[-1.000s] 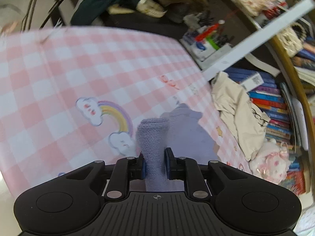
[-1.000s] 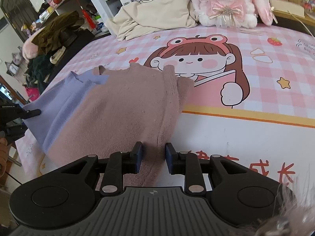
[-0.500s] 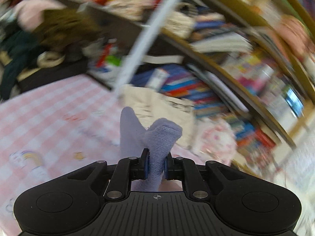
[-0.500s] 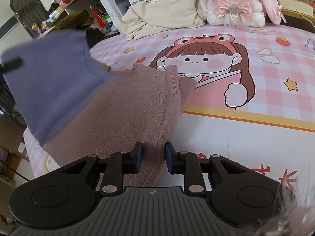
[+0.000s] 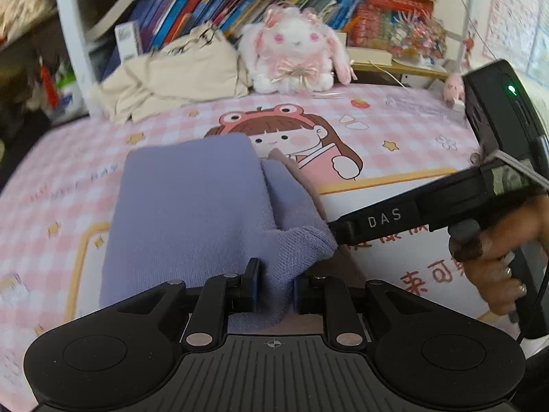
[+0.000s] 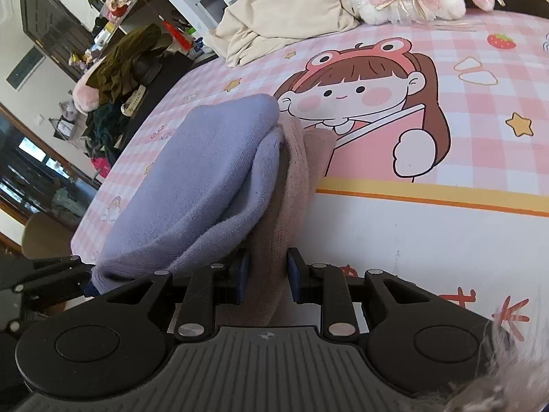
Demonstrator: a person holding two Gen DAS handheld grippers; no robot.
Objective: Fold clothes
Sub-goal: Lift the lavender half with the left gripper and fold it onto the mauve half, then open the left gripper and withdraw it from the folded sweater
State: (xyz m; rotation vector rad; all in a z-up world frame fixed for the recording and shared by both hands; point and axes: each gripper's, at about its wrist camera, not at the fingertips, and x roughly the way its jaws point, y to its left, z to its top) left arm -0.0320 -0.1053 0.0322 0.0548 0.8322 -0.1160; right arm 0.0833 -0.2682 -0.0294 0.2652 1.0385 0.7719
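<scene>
A two-tone knit garment (image 5: 192, 206) lies on the pink cartoon bedsheet (image 5: 411, 130). Its lilac half is folded over the dusty-pink half (image 6: 298, 158). My left gripper (image 5: 276, 285) has the lilac edge between its pads, and its jaws are opening. Just to its right, a finger (image 5: 377, 221) of the right gripper reaches in under that edge, held by a hand (image 5: 497, 257). In the right wrist view my right gripper (image 6: 267, 274) is shut on the dusty-pink edge, with the lilac layer (image 6: 206, 171) bulging on its left.
A cream garment heap (image 5: 178, 75) and a pink plush rabbit (image 5: 295, 58) sit at the bed's far side below a bookshelf (image 5: 206, 3). The bed's left edge drops off toward a dark pile of clothes (image 6: 120, 65).
My left gripper swung the lilac half up and across, laying it over the dusty-pink half beside the right gripper. The right gripper kept its hold and barely shifted.
</scene>
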